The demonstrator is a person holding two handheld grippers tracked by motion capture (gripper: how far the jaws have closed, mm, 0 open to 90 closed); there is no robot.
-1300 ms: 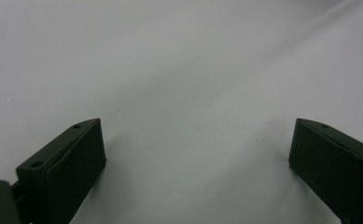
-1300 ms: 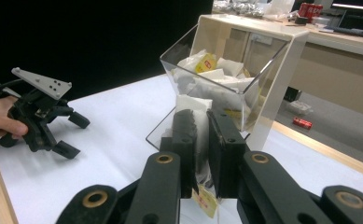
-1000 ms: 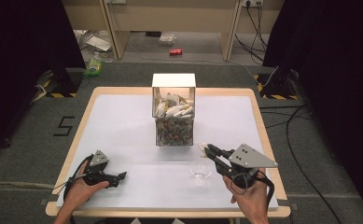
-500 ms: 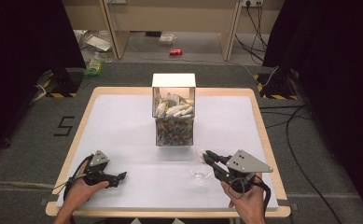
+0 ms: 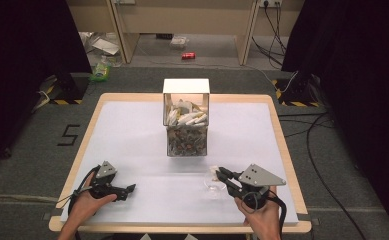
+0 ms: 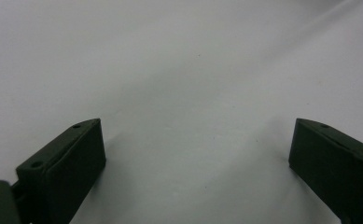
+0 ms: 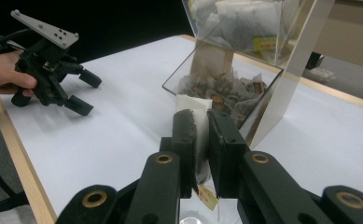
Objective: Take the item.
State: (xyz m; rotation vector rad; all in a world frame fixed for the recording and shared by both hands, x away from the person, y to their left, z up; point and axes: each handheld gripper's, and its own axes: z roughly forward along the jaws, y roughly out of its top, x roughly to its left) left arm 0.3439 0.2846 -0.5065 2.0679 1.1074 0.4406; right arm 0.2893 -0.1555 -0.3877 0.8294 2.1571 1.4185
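One white sheet covers our bench (image 5: 132, 135), which has a pale wooden rim and stands on grey carpet between black curtains, with cables and a red can (image 5: 188, 55) on the floor beyond. At mid-bench stands a clear dispenser box (image 5: 186, 117) full of tea bags. Our right gripper (image 7: 198, 140) has its jaws clamped on a tea bag (image 7: 191, 109) above a small glass cup (image 5: 213, 183). Our left gripper (image 5: 124, 190) rests near the front edge, jaws apart, nothing between them.
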